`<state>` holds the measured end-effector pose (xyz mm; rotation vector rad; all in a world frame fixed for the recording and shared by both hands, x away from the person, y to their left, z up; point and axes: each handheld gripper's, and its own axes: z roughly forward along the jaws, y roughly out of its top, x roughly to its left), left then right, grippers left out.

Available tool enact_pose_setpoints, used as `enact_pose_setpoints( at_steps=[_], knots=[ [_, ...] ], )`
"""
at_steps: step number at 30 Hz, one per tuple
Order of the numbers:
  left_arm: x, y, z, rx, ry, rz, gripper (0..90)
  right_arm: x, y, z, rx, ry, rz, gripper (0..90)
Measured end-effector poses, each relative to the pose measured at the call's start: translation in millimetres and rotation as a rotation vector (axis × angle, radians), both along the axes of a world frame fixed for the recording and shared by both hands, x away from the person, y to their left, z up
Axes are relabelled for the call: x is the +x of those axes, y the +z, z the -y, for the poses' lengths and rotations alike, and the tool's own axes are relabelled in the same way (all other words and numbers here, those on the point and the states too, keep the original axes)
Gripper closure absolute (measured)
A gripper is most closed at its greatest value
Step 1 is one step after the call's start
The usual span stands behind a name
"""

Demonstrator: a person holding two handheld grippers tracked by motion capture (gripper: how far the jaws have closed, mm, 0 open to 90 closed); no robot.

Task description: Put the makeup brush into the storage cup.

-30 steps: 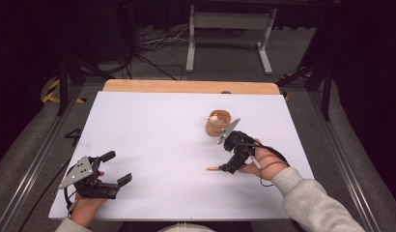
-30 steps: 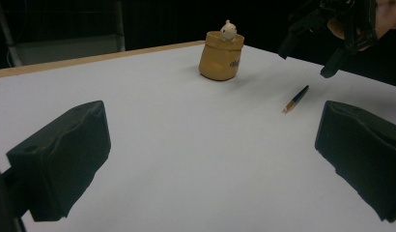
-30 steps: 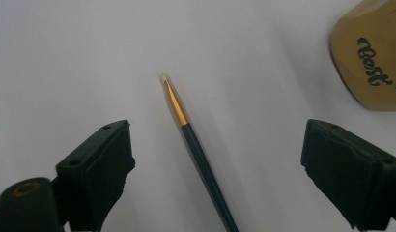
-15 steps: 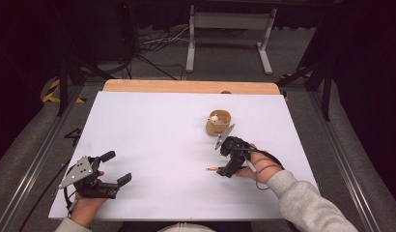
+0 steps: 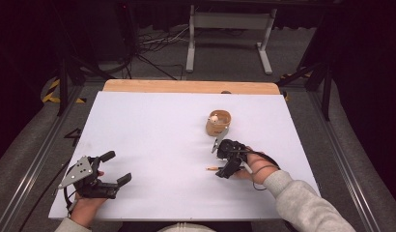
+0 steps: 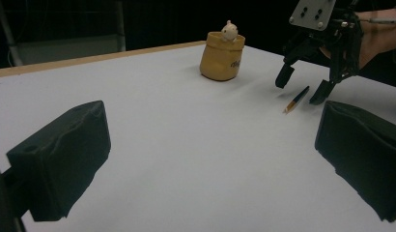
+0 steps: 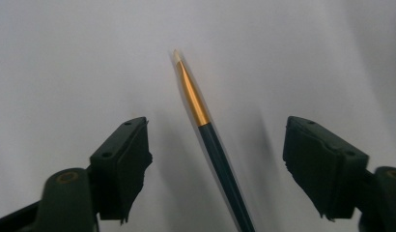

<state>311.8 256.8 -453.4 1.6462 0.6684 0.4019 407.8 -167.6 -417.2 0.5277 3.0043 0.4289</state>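
Right gripper [image 7: 215, 159] jaws just been closing, straddling pen [image 7: 213, 145], not gripping; left gripper [image 5: 120, 168] open.

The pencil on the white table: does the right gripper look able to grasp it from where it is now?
Probably yes. The right gripper hangs just over the pencil, which lies between its jaws, untouched. The jaws have just been closing, and nothing stands between pads and pencil.

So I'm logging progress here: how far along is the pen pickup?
Early. Done: the right gripper straddles the pen lying on the white table. In hand: its jaws have just been closing, pads not yet touching. Left: grip and lift. The left gripper rests open, and the yellow pouch stands untouched.
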Motion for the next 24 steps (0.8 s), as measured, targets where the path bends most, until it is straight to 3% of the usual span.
enact_pose_setpoints(
  at_steps=[11,24],
  knots=[
    [-0.2,0.2,-0.1,0.001,-0.001,0.003,0.2,1.5,-1.0,-3.6,-0.039,0.033,0.024,50.3],
    [-0.1,0.1,0.3,0.012,0.001,0.004,0.2,3.7,-3.8,-7.3,-0.067,0.090,-0.014,68.5]
  ],
)
